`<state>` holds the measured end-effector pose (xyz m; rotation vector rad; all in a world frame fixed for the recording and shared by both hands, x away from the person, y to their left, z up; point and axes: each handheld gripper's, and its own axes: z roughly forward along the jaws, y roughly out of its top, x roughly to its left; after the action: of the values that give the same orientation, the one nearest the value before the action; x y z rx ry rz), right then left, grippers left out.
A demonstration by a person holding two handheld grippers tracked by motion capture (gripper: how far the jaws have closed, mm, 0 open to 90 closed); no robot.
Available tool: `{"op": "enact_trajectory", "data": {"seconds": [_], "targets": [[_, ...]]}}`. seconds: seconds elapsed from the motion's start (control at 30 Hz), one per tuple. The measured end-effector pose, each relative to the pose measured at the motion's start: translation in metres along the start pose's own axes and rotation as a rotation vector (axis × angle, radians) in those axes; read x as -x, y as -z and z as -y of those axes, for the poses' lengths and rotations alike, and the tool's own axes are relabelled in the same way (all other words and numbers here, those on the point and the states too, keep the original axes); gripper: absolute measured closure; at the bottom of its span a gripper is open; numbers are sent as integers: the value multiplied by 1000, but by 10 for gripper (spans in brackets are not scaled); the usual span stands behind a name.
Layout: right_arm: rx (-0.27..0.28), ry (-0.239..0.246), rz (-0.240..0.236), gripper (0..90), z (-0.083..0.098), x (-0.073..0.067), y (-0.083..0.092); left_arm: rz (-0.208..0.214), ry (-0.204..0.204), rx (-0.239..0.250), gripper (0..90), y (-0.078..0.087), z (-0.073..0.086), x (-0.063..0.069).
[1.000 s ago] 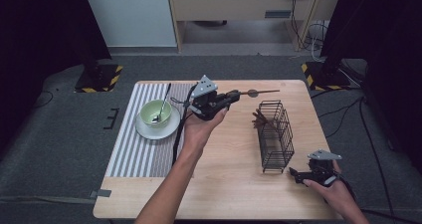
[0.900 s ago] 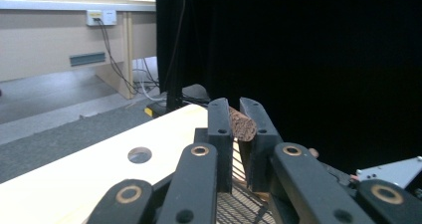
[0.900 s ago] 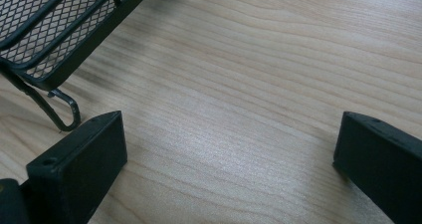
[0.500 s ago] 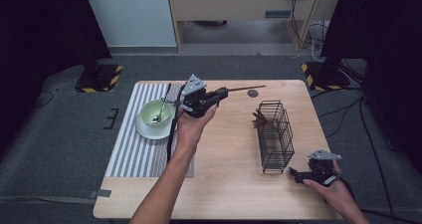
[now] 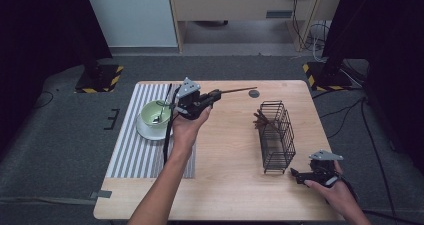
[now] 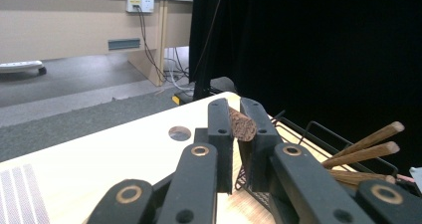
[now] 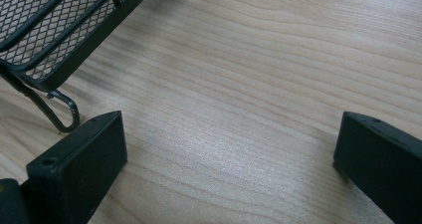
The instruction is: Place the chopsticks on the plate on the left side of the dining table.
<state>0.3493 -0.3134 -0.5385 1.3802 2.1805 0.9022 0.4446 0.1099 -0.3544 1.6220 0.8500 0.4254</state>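
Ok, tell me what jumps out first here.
The left gripper, raised over the table's far left part, has its jaws shut on a wooden chopstick pointing right. Right of centre stands a black wire basket holding more sticks, with the right gripper open beside its near end.

Wooden chopstick (image 5: pixel 238 90) (brown), held level, over table

A pale wooden table (image 5: pixel 225 185) stood on grey carpet, mid-frame in the high view.

A grey-and-white striped placemat (image 5: pixel 132 155) covered its left part, with a white saucer (image 5: pixel 145 131) on the mat carrying a pale green cup (image 5: pixel 155 114). A black wire basket (image 5: pixel 276 137) holding brown wooden sticks (image 5: pixel 260 119) sat right of centre. A small dark round disc (image 5: pixel 254 93) was set in the tabletop near the upper edge.
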Motion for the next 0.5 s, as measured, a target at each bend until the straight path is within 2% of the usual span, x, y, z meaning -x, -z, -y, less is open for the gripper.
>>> {"op": "enact_trajectory", "data": {"seconds": [0.5], "targets": [[-2,-2,-1,3,0,0,0,-29,33,9,839,7,13,-15]]}}
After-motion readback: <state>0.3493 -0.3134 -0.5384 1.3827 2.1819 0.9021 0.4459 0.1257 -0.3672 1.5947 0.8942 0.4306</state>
